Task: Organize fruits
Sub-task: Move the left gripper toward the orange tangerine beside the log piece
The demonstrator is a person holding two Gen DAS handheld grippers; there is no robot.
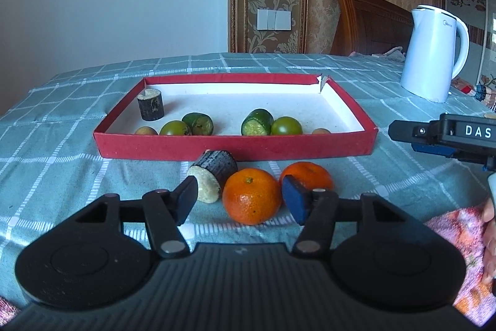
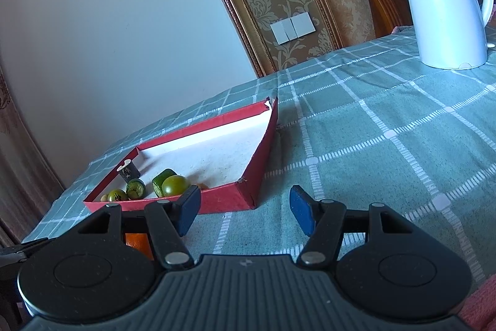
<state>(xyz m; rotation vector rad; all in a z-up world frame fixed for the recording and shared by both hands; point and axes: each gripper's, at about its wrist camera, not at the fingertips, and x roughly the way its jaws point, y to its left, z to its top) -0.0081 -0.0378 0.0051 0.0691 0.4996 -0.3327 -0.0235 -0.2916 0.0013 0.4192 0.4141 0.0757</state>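
**Two mandarins wait outside the box**

Two round orange mandarins, the nearer [image 1: 251,196] and the farther [image 1: 308,174], lie near the front edge of the checked green tablecloth [image 1: 62,151], before the shallow red cardboard box [image 1: 235,146]. The left gripper [image 1: 240,199] stands wide around the nearer one, seemingly about to close and lift. The right gripper [image 2: 245,211] gapes empty. "Midea" marks the white electric kettle [image 2: 449,5]; "DAS" shows in the left view.
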